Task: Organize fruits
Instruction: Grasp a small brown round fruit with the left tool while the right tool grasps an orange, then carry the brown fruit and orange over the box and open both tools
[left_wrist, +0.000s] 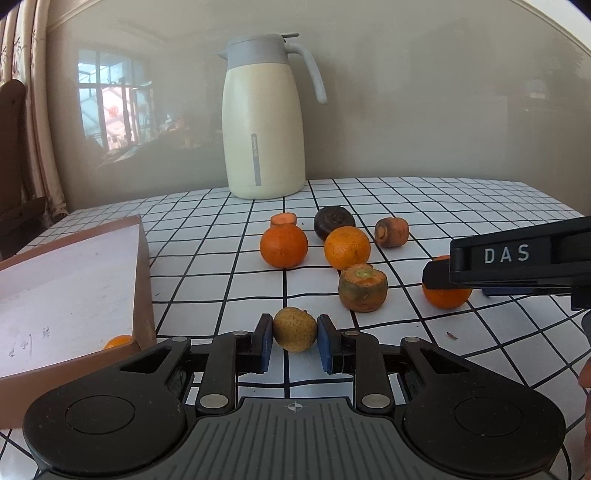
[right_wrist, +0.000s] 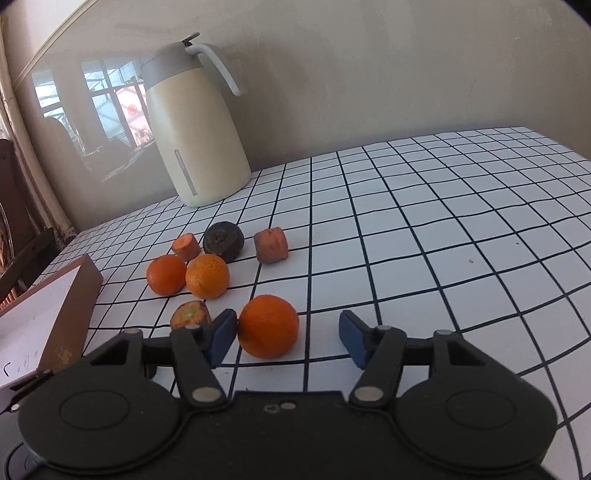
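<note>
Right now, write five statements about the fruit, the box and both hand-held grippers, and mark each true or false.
1. The left hand-held gripper is closed on a yellowish fruit. True.
2. The right hand-held gripper is clamped shut on an orange. False: it is open, only its left pad near the orange.
3. The jug lies on its side. False: it stands upright.
4. A box sits left of the fruit. True.
5. The tablecloth is plain red. False: white with a dark grid.

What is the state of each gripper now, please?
Left gripper: shut on the yellowish fruit.
Right gripper: open around an orange.
</note>
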